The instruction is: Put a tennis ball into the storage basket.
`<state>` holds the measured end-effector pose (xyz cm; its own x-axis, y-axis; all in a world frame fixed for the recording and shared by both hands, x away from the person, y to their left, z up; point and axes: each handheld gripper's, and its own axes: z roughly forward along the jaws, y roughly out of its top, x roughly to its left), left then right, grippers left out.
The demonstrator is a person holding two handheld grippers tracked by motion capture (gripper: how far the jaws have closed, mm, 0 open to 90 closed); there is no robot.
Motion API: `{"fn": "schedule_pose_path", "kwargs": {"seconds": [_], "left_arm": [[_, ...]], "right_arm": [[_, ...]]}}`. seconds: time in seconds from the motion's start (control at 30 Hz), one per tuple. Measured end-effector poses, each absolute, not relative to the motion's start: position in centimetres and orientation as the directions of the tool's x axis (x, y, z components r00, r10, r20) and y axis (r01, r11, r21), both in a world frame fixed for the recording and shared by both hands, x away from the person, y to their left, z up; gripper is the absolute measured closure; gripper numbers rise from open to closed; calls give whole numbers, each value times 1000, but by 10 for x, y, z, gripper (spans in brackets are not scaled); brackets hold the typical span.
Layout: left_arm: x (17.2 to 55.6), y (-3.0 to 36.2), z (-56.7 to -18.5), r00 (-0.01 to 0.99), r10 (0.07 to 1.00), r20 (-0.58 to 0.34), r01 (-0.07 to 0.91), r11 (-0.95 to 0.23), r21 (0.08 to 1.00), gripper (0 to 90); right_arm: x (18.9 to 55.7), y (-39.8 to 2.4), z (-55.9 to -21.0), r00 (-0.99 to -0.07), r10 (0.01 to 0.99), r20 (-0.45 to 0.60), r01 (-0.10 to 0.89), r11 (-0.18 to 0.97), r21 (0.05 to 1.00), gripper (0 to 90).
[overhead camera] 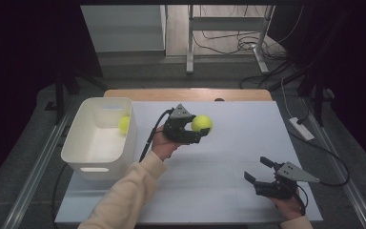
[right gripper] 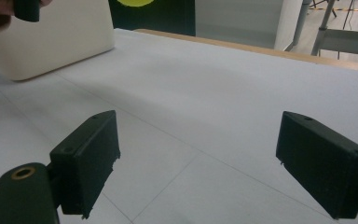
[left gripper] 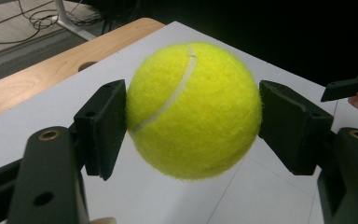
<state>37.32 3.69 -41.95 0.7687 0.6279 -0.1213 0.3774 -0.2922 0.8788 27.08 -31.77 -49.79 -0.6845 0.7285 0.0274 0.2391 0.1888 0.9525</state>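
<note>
Table (overhead camera: 228,191): white top, wooden far edge.
White bin (overhead camera: 86,151): at the table's left, one yellow ball (overhead camera: 124,124) inside against its right wall (seen from the high view).
Tennis ball (left gripper: 193,109): lifted clear of the table, just right of the bin; the left gripper view shows its white seam.
Left gripper (overhead camera: 201,130): pads pinching the tennis ball.
Right gripper (overhead camera: 258,170): near the table's right front, jaws spread, nothing between.

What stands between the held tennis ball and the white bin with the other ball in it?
Nothing visible does. The left hand-held gripper holds the tennis ball above the table; only bare white tabletop lies between it and the bin, whose near wall it must clear.
</note>
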Motion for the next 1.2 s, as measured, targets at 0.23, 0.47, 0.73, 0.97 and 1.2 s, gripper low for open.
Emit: {"fn": "schedule_pose_path", "kwargs": {"seconds": [0.23, 0.47, 0.73, 0.97, 1.2], "left_arm": [[371, 42, -417, 769, 628, -121, 369, -281, 886, 282], [368, 46, -414, 768, 629, -119, 361, -273, 892, 282], [366, 55, -410, 760, 638, -120, 359, -259, 897, 282], [366, 61, -409, 753, 645, -127, 359, -242, 901, 282], [364, 67, -405, 750, 648, -132, 354, -225, 908, 282]], "right_arm": [[271, -318, -498, -683, 730, 30, 240, 186, 953, 132], [271, -318, -498, -683, 730, 28, 240, 188, 952, 132], [271, -318, -498, -681, 732, 25, 241, 191, 952, 132], [271, -318, -498, -681, 732, 22, 240, 195, 951, 132], [270, -318, -499, -680, 733, 22, 242, 196, 950, 132]]}}
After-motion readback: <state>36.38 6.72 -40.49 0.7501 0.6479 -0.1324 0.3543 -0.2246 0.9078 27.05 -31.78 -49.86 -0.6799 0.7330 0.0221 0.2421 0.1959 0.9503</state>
